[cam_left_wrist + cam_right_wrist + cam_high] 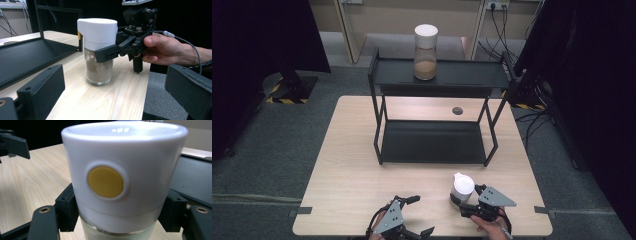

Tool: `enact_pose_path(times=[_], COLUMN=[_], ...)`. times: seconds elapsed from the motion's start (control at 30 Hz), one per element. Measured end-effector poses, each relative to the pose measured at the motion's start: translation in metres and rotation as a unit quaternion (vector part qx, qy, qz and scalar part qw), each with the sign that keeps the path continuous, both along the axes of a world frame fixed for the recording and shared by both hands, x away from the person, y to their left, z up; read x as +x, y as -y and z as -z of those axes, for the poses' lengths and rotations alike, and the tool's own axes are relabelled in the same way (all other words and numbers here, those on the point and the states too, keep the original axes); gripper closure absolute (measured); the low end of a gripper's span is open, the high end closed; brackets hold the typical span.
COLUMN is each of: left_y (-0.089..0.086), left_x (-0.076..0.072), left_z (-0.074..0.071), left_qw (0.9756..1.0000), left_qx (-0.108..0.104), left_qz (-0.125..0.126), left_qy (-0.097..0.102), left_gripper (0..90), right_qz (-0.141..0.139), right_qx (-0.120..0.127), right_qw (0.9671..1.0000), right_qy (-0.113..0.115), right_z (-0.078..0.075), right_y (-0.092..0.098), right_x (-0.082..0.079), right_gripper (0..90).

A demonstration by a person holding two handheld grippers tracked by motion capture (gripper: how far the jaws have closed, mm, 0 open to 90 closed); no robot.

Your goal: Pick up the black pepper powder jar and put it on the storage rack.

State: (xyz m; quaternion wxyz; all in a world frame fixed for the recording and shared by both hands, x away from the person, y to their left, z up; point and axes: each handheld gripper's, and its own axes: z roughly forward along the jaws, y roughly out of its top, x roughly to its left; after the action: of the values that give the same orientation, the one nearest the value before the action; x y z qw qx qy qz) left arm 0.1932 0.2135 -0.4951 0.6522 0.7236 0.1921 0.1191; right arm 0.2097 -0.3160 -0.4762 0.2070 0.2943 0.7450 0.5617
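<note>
High view: right gripper [468,199] near the table's [347,175] front edge, right of centre, jaws pinching a glass jar [461,189] w/ white lid, just below the lid. Jar stands upright on the table, brown powder inside. Left gripper [416,216] at the front edge, left of the jar & apart from it, jaws spread, holding nothing. Black two-tier rack [437,100] sits towards the back edge; a second jar [425,45] w/ white lid stands on its top shelf, about mid-shelf. Right gripper view: yellow round button [105,182] on the lid's side faces the camera.
</note>
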Motion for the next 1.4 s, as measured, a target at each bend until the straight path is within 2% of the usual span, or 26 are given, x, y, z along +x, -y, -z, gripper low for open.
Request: enact_pose_path(times=[0.07,0.17,0.3,0.7,1.0,1.4], left_y=[0.000,-0.001,-0.001,-0.001,-0.001,-0.002], left_x=[0.000,0.001,0.002,0.001,0.002,0.002], left_z=[0.000,0.001,0.001,0.003,0.003,0.004], left_qw=[1.0000,1.0000,1.0000,1.0000,1.0000,1.0000], left_qx=[0.001,0.002,0.001,0.003,0.006,0.005], left_qz=[0.000,-0.001,-0.003,-0.002,0.001,0.001], left_qy=[0.000,-0.001,-0.001,0.002,0.007,0.007], left_gripper=[2.3,2.3,2.3,2.3,2.3,2.3], right_qz=[-0.001,0.000,0.000,-0.002,-0.011,-0.023], right_qx=[0.001,0.005,0.020,0.013,0.011,0.017], right_qw=[1.0000,1.0000,0.9998,0.9995,0.9990,0.9985], right_qy=[-0.003,0.005,0.009,0.029,0.042,0.047], right_z=[-0.001,-0.004,-0.009,-0.037,-0.069,-0.112], right_y=[0.001,0.003,0.007,0.009,0.005,-0.003], right_x=[0.000,-0.001,-0.003,-0.002,0.012,0.035], right_gripper=[30.9,31.0,31.0,31.0,31.0,31.0])
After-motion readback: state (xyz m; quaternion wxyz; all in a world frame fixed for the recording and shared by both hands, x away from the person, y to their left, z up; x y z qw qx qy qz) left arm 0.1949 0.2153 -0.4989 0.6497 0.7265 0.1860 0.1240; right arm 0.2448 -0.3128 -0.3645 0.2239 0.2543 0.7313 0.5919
